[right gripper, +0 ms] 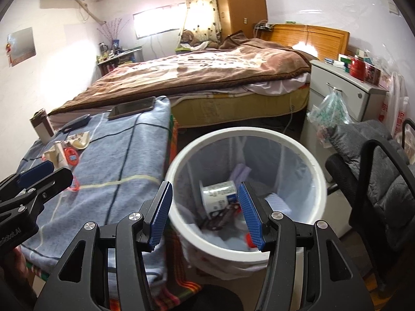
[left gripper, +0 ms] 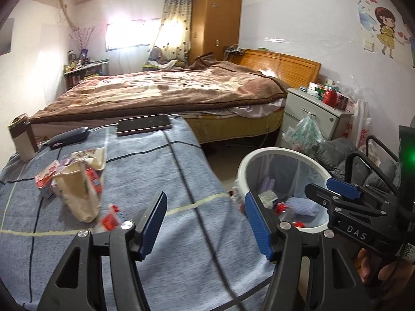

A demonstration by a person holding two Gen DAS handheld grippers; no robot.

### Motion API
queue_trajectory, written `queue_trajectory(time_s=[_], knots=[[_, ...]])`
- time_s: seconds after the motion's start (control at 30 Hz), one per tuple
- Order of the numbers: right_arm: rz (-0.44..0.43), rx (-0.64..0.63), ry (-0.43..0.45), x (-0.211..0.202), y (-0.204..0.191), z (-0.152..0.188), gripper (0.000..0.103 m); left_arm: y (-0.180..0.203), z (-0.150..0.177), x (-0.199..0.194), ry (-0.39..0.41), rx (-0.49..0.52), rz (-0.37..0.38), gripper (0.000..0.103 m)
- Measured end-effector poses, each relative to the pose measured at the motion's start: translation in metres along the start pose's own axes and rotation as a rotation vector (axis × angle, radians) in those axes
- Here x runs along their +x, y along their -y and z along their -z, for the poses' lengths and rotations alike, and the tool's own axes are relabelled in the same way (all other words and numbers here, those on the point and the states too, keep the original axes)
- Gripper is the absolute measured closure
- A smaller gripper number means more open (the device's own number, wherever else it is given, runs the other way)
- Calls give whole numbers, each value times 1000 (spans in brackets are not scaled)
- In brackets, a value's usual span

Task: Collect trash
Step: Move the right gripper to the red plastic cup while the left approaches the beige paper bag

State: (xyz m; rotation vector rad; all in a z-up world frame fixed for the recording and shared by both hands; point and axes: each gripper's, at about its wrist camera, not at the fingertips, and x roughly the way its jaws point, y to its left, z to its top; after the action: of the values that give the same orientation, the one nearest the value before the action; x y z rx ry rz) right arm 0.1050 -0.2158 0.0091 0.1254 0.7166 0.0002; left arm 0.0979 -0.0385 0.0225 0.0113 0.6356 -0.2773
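Trash on blue cloth, bin beside, both hand-held grippers apart, empty.

Matt woven tablecloth; glossy white plastic bin.

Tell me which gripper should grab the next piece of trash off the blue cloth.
Left. The left gripper hangs open over the blue cloth, with the wrappers just ahead. The right gripper, also empty, points into the white bin.

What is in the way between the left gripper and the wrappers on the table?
Nothing visible. The left gripper is open and empty, and only bare blue cloth lies between it and the wrappers.
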Motion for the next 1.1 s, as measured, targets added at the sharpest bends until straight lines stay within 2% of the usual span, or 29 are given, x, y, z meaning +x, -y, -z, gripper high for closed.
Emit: queue_trajectory(time_s=[0.67, 1.1], knots=[[-137, -118, -22, 14, -83, 4, 48, -118, 29, -39, 14, -162, -195, 36], [-251, -218, -88, 37, -149, 7, 48, -174, 44, -48, -2, -239, -259, 36]])
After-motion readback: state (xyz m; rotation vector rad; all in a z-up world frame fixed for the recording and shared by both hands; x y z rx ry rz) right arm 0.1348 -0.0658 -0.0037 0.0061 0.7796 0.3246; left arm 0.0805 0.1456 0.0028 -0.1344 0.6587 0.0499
